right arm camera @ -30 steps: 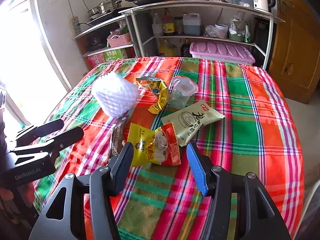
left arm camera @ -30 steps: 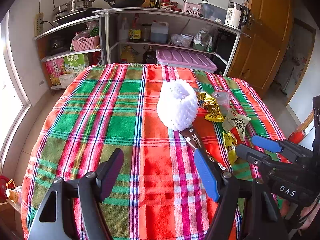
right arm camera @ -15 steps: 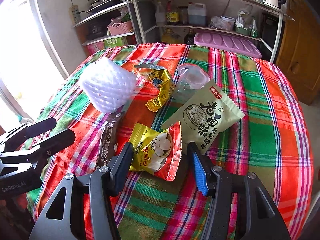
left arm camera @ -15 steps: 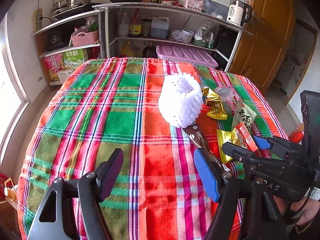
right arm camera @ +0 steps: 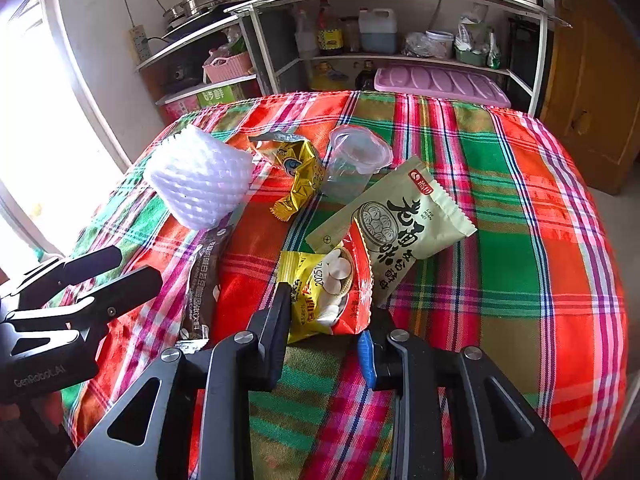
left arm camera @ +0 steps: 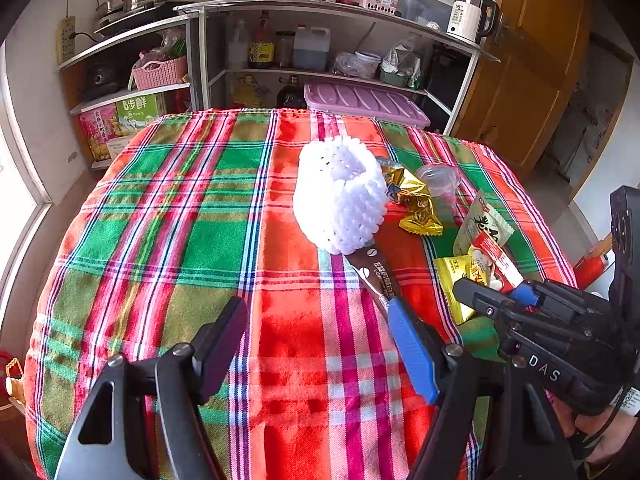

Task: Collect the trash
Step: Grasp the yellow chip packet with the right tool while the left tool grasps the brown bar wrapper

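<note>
Nearest, right gripper point(right arm camera: 324, 320): its fingers stand on either side of the yellow-and-red snack bag point(right arm camera: 326, 292), close against the bag's near edge — I cannot tell whether they already pinch it. In the left wrist view the same gripper point(left arm camera: 498, 294) sits low at the right, its tips at that bag point(left arm camera: 476, 276).
Left gripper point(left arm camera: 320, 344): jaws spread wide, holding nothing, hovering over bare cloth with the blue pad on its right finger; from the right wrist view it shows at the left edge point(right arm camera: 100, 276).
Table point(right arm camera: 540, 240): covered with a red, green and pink plaid cloth; all the trash lies on the half nearer the right gripper.
Brown wrapper point(right arm camera: 204, 276): a long dark strip lying flat, just left of the snack bag, its far end tucked under the foam net.
Pale green packet point(right arm camera: 400, 220): flat on the cloth, its near corner overlapping the snack bag.
Foam net point(left arm camera: 340, 196): a white mesh sleeve standing with its opening up, left of the other litter.
Gold wrapper point(right arm camera: 300, 176): crumpled, between the foam net and the clear cup.
Clear cup point(right arm camera: 356, 156): tipped on its side beside the gold wrapper — just behind the pale green packet.
Farthest, shelves point(left arm camera: 320, 40): metal racks behind the table with bottles, a pan, a pink basket and a kettle.
</note>
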